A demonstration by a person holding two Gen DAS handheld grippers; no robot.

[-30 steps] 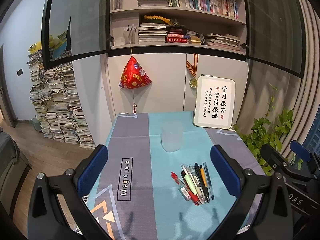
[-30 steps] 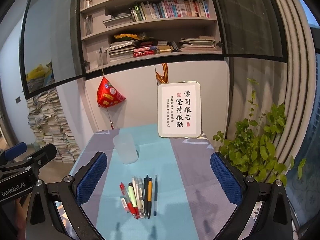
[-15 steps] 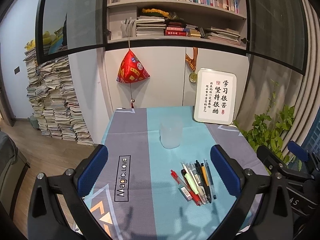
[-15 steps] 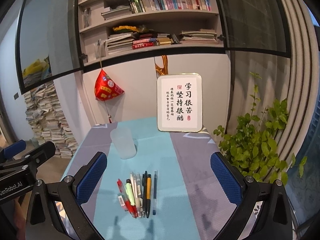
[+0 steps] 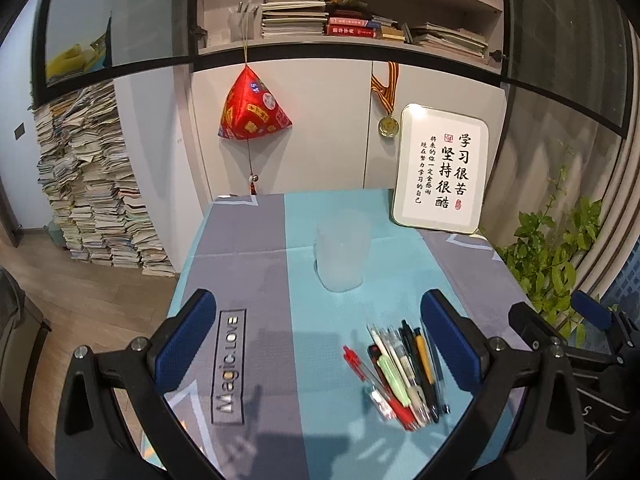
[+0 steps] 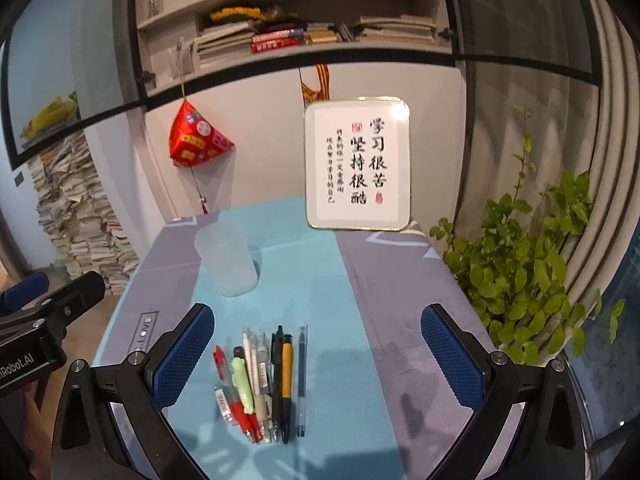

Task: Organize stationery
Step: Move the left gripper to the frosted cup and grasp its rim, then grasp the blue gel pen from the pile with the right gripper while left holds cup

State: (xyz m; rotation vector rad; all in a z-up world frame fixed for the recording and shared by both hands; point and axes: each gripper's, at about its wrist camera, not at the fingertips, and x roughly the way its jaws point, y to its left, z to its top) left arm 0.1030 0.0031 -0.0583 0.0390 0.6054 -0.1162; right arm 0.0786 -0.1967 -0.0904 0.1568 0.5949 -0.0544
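Several pens [image 5: 404, 372] lie side by side on the teal strip of the tablecloth; they also show in the right wrist view [image 6: 264, 380]. A frosted plastic cup [image 5: 342, 256] stands upright behind them, seen too in the right wrist view [image 6: 226, 256]. My left gripper [image 5: 318, 344] is open and empty, above the table's near edge, with the pens between its fingers toward the right. My right gripper [image 6: 318, 348] is open and empty, with the pens between its fingers toward the left.
A framed calligraphy sign [image 5: 440, 176] leans at the table's back right. A red hanging ornament [image 5: 252, 112] and a medal [image 5: 389, 126] hang on the cabinet behind. A green plant [image 6: 520, 256] stands right of the table. Paper stacks [image 5: 88, 184] stand on the floor left.
Both grippers have moved forward and lower toward the table; the cup and pens look nearer. Nothing on the table has moved.
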